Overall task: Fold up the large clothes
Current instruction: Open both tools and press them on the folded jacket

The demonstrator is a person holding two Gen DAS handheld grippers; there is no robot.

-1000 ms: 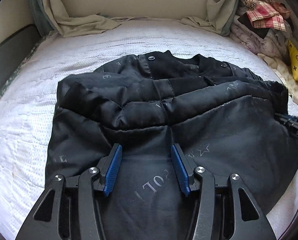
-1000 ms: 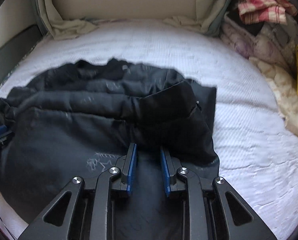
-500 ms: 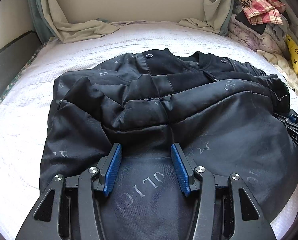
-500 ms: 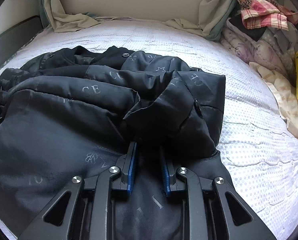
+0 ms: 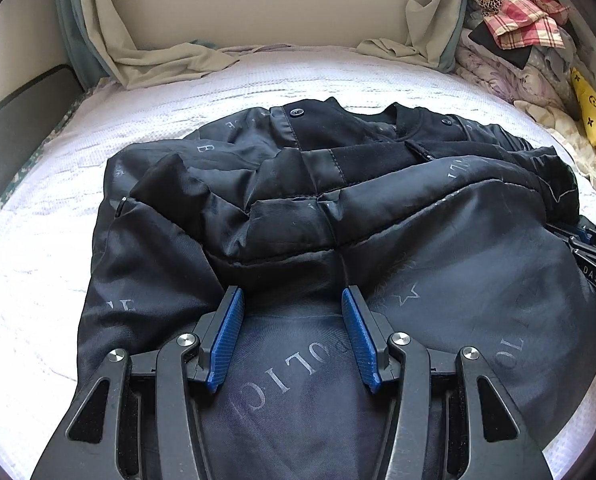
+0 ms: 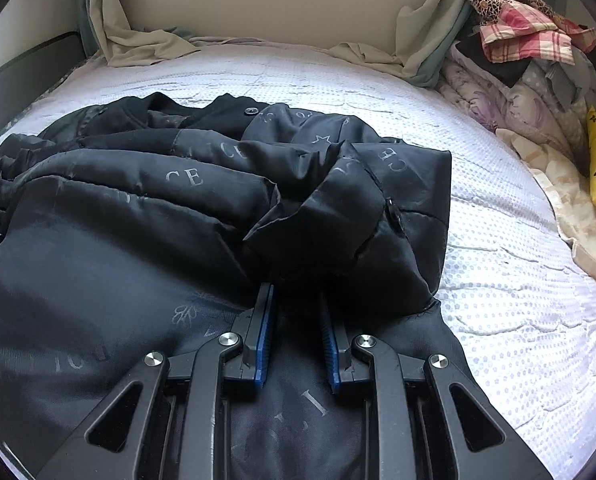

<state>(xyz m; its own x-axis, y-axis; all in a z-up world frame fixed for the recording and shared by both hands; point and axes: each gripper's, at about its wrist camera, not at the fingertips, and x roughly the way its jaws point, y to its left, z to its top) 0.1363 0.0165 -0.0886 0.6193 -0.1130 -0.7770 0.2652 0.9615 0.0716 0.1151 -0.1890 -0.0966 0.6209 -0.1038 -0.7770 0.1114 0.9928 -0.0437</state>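
A black padded jacket (image 5: 377, 208) with pale printed letters lies on the white bed cover (image 5: 38, 260). Its near edge is folded over toward the collar. My left gripper (image 5: 290, 296) stands half wide, its blue pads pressing a thick bunch of the jacket's lining. In the right wrist view the same jacket (image 6: 138, 240) fills the left half. My right gripper (image 6: 296, 292) is nearly closed on a fold of it, just below a bunched sleeve or corner with a button. The right gripper (image 5: 593, 256) also shows at the jacket's right edge in the left wrist view.
A padded headboard (image 5: 278, 4) stands at the far end, with a beige sheet (image 5: 170, 60) draped at both corners. A pile of clothes (image 5: 517, 28) and a yellow printed item (image 5: 593, 120) lie along the right side. White bed cover (image 6: 517, 320) is bare on the right.
Both grippers have carried the jacket's folded edge down and slightly forward, so it now rests on the jacket's upper part. The jacket looks closer and larger in both views.
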